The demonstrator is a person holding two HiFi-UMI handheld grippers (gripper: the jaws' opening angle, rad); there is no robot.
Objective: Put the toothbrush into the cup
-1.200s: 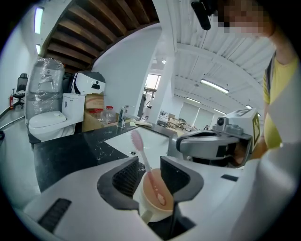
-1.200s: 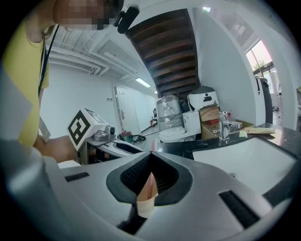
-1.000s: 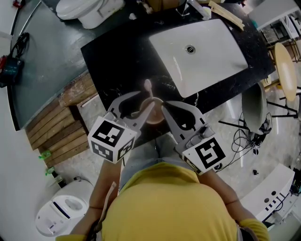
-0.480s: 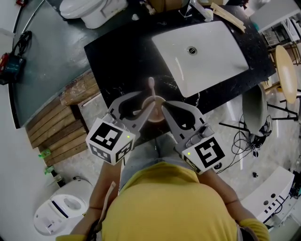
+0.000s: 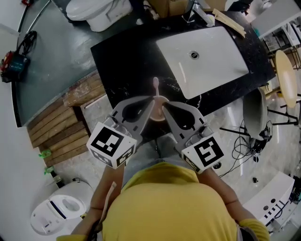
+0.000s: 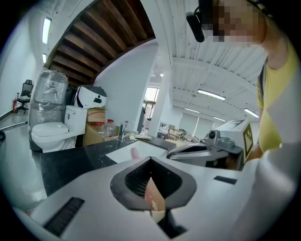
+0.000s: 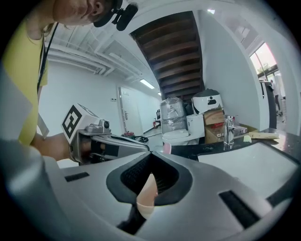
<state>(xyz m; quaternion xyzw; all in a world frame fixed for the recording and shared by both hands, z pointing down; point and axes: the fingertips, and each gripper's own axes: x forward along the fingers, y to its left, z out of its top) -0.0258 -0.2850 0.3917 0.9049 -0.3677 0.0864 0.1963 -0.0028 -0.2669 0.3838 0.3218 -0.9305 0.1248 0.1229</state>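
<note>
A pink toothbrush (image 5: 155, 84) stands in a brownish cup (image 5: 158, 116) near the black counter's front edge, head up. My left gripper (image 5: 151, 100) is shut just left of the cup's rim, with nothing seen between its tips. My right gripper (image 5: 164, 105) is shut at the cup's right rim. In the left gripper view the closed tips (image 6: 150, 158) meet, and the cup (image 6: 154, 200) shows through the gap behind them. The brush head (image 6: 134, 153) pokes up beyond. The right gripper view shows the same: joined tips (image 7: 150, 153), cup (image 7: 147, 195) below, brush head (image 7: 166, 148) past them.
A white sink basin (image 5: 202, 59) is set into the black counter (image 5: 127, 61), with a faucet (image 5: 200, 14) at its far edge. A toilet (image 5: 99, 12) stands beyond the counter. A wooden pallet (image 5: 61, 127) lies on the floor to the left.
My left gripper's jaws, wide open around the toothbrush handle before, have come together and lifted a little. The toothbrush stays standing in the cup. The right gripper has not moved.
</note>
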